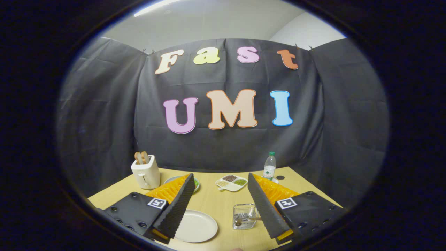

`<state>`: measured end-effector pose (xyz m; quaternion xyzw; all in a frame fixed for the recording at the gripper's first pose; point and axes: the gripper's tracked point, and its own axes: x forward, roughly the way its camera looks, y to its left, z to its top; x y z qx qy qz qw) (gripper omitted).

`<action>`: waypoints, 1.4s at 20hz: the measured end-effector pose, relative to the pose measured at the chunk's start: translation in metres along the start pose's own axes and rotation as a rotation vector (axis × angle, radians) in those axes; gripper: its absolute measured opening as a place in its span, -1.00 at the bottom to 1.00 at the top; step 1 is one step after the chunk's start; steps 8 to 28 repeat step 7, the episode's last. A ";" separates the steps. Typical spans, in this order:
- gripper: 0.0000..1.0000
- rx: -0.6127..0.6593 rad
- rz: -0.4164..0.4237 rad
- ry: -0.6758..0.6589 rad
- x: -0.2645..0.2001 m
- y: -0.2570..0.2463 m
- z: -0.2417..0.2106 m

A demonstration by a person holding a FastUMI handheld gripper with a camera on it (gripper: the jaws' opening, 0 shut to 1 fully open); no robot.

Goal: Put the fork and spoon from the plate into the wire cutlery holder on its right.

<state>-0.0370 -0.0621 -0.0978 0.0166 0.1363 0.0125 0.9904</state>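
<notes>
A white round plate (197, 227) lies on the wooden table (216, 202), low between my fingers and partly hidden by the left one; the part that shows is bare. To its right stands a small wire cutlery holder (244, 216), close against the right finger. Inside it lie utensils, with a wooden handle (255, 218) poking toward the right finger. My gripper (220, 175) is held well above the table, open wide, with nothing between its fingers.
A white toaster (145, 173) with bread slices stands at the back left. A bowl with green contents (197, 184) peeks out behind the left finger. A divided dish of beans (231, 182) and a water bottle (269, 166) sit at the back.
</notes>
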 end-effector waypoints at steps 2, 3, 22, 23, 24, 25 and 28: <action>0.97 -0.001 0.001 -0.008 0.003 0.001 0.002; 0.97 -0.005 0.001 -0.011 0.003 0.000 0.002; 0.96 0.001 0.004 -0.022 0.007 0.000 0.006; 0.96 0.001 0.004 -0.022 0.007 0.000 0.006; 0.96 0.001 0.004 -0.022 0.007 0.000 0.006; 0.96 0.001 0.004 -0.022 0.007 0.000 0.006; 0.96 0.001 0.004 -0.022 0.007 0.000 0.006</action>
